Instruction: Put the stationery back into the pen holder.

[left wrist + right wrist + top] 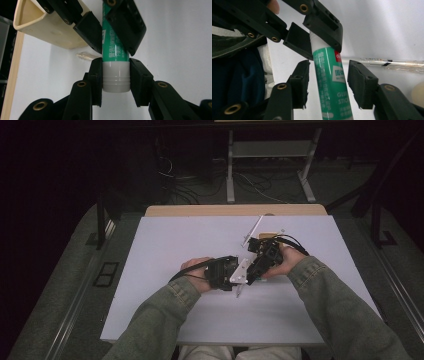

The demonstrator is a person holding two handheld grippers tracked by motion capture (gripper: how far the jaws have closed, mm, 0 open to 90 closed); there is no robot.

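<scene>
Two grippers meet at the table's point(165, 250) centre over one green glue stick point(115, 42). Left gripper point(116, 75) is clamped on its grey-white cap point(116, 77); right gripper point(328, 86), at the stick's six o'clock end in its own view, brackets the green barrel, jaws half open, pads apparently short of contact. Judged stage: cap still seated, barrel grip and uncapping remain.

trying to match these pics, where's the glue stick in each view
High view: hidden between the two claws at table centre; can't make it out.
Left gripper view: glue stick upright at centre, white cap clamped by the left claw.
Right gripper view: centre, green body between the right claw jaws.
Shared landmark: the green label.
</scene>
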